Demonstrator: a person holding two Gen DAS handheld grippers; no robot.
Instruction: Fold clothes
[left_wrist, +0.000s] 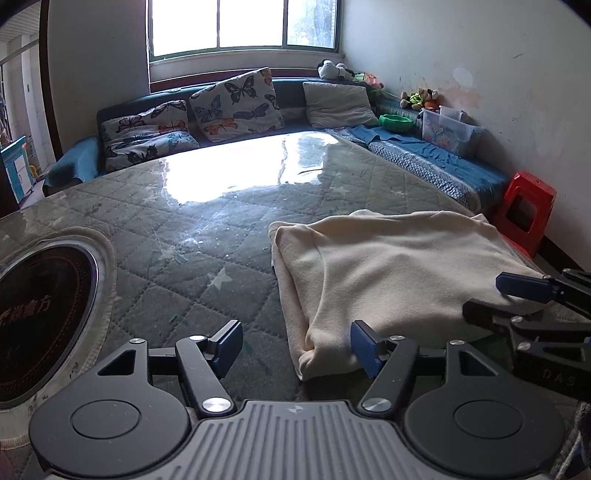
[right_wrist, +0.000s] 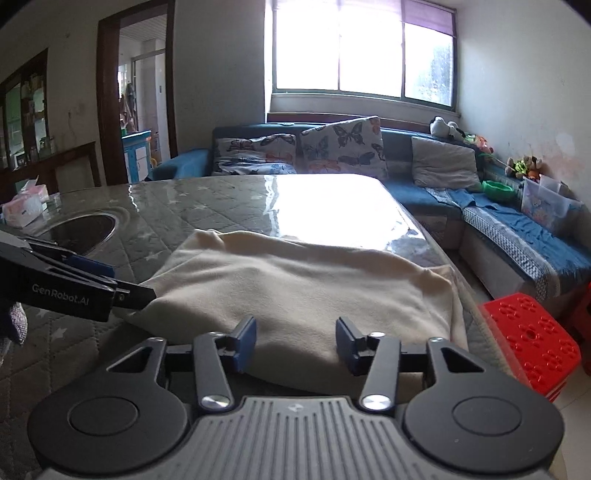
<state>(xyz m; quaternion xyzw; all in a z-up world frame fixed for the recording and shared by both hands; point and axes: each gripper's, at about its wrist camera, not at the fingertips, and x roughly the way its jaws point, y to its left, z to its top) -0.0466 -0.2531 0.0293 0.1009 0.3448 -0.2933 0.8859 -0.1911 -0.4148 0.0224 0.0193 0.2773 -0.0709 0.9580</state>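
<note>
Reading "GenRobot.AI", the left gripper (right_wrist: 110, 284) (spread, empty) flanks cream garment (right_wrist: 295, 284); right gripper (right_wrist: 295, 343) likewise.

Left tool (left_wrist: 296, 345) jaws wide apart, right tool (right_wrist: 296, 341) jaws apart too, both low, level

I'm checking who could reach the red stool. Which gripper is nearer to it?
Right. The right gripper hangs over the near edge of the cream garment, with the red stool just off its right side. The left gripper, open like the right, sits at the garment's far corner.
</note>
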